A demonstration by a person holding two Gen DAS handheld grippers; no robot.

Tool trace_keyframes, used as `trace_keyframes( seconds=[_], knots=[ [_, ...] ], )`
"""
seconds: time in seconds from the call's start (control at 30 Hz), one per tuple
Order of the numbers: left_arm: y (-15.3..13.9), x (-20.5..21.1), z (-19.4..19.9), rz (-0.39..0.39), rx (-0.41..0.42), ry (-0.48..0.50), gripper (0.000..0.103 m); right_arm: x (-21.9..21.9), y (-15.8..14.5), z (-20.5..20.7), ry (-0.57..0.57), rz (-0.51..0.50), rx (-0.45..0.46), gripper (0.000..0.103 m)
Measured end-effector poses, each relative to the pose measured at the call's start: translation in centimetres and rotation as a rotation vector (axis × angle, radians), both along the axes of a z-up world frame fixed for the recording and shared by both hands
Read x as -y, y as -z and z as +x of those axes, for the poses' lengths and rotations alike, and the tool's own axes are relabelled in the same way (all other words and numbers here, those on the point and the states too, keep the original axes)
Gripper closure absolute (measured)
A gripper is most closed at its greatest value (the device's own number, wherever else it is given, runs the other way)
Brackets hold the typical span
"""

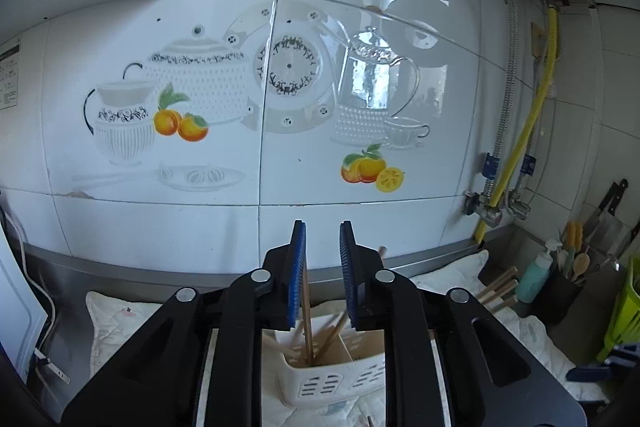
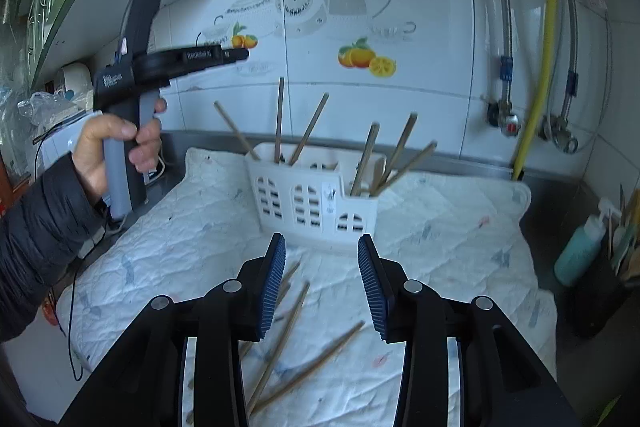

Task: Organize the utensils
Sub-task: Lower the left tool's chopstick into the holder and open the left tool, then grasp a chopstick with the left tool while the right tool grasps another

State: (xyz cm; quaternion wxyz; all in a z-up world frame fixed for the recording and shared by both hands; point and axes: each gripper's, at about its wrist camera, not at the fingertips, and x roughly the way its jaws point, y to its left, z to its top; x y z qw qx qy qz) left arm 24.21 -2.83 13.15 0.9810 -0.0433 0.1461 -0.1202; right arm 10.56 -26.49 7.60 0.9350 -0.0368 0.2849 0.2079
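Observation:
A white slotted utensil basket point(image 2: 316, 201) stands on a white quilted cloth point(image 2: 192, 247), with several wooden chopsticks point(image 2: 279, 119) standing in its compartments. Several loose chopsticks point(image 2: 280, 343) lie on the cloth just below my right gripper point(image 2: 322, 283), which is open and empty, in front of the basket. My left gripper point(image 1: 323, 267) is open and empty, held above the basket point(image 1: 332, 379); a chopstick point(image 1: 307, 315) stands in the basket below its jaws. The left gripper body point(image 2: 160, 63) shows at the left in the right wrist view, held by a hand.
The tiled wall point(image 1: 280, 107) with teapot decals is close behind. Pipes and a yellow hose point(image 2: 548, 27) run down at the right. A teal bottle point(image 2: 580, 251) and a dark utensil pot point(image 1: 564, 291) stand at the right. A green rack point(image 1: 628, 307) and knives point(image 1: 608, 211) stand farther right.

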Motion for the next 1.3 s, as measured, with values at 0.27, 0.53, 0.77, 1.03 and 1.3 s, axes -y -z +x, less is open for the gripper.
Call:
trace_keyframes(
  seconds=[0.27, 0.53, 0.77, 1.03, 1.3],
  knots=[
    [0.5, -1.5, -6.1, -0.015, 0.009, -0.006, 0.051, 0.5, 5.4, -4.4, 0.066, 0.03, -0.089, 0.066],
    [4.4, -2.7, -11.1, 0.002, -0.033, -0.063, 0.034, -0.3, 10.1, -7.9, 0.081, 0.055, -0.162, 0.069],
    [8.2, -4.0, -13.7, -0.039, -0.098, -0.107, 0.033, -2.1, 12.7, -10.0, 0.06, 0.087, -0.189, 0.076],
    [11.5, -5.5, -15.9, -0.083, -0.159, -0.14, 0.033, -4.5, 14.1, -9.4, 0.061, 0.015, -0.145, 0.084],
    [13.9, -5.7, -17.8, -0.073, -0.202, -0.129, 0.033, -5.5, 15.2, -7.6, 0.085, -0.05, -0.132, 0.086]
  ],
)
